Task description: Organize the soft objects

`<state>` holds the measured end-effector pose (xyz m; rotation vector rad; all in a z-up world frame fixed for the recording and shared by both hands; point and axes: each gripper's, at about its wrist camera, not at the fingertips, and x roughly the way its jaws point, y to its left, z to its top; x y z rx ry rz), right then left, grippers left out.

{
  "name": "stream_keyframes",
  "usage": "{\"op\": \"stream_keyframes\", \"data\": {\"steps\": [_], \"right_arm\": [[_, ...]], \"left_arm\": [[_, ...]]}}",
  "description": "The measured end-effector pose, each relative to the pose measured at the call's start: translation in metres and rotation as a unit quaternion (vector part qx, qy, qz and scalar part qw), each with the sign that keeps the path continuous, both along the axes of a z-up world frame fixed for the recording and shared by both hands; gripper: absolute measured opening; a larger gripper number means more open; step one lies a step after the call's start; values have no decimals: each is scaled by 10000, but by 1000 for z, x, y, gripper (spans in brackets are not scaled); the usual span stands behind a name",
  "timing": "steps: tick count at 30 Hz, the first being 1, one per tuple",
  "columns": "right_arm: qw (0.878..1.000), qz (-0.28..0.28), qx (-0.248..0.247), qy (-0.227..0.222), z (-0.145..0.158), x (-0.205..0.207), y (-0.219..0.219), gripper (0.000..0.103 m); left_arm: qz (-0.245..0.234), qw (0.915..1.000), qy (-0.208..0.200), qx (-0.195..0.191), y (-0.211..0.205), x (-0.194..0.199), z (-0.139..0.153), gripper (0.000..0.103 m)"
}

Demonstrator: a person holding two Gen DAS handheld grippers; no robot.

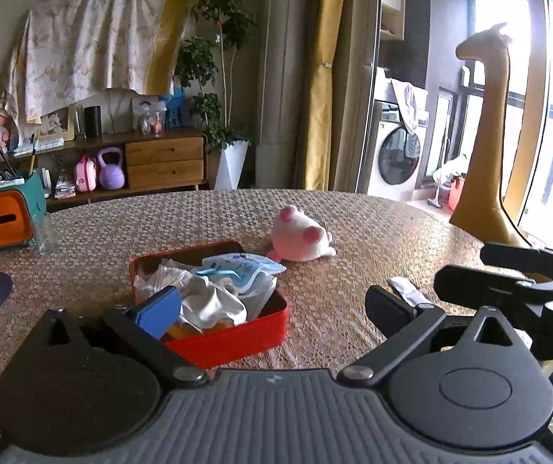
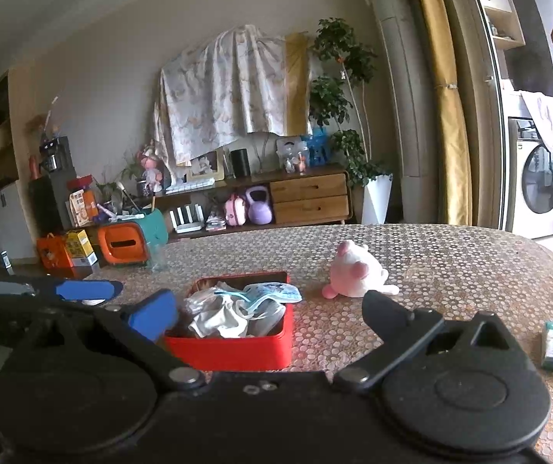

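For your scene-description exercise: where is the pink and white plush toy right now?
The plush toy lies on the table, outside and just beyond the far right corner of the red box of cloths, in both wrist views.

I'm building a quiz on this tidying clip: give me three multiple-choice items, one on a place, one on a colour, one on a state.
1. Where does the plush toy lie?
A. Inside the tin
B. On the table beyond the tin
C. On the floor

2. What colour is the tin holding the cloths?
A. Red
B. Green
C. White

3. How do the left gripper jaws stand?
A. Shut on a cloth
B. Shut empty
C. Open, holding nothing

Answers: 1 B, the toy rests on the tablecloth past the tin's far corner. 2 A, its walls are red. 3 C, the fingers stand wide apart with nothing between.
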<state>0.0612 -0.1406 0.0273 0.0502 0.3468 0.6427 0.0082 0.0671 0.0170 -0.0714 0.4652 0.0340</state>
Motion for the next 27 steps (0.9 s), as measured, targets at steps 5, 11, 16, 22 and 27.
{"op": "stream_keyframes", "data": {"steps": [5, 11, 16, 22, 27], "right_arm": [[10000, -23, 60, -2, 0, 1, -3, 103], [10000, -15, 39, -2, -1, 2, -1, 103], [10000, -57, 28, 8, -2, 2, -2, 103], [9998, -147, 48, 89, -4, 4, -3, 103], [9998, -171, 57, 98, -4, 4, -4, 103]], "left_arm": [[71, 9999, -67, -33, 1, 0, 4, 102], [93, 9999, -132, -2, 1, -1, 5, 102], [75, 9999, -155, 10, 0, -2, 6, 102], [13, 9998, -205, 3, -3, -4, 7, 102], [-17, 9998, -212, -6, -4, -4, 8, 102]]}}
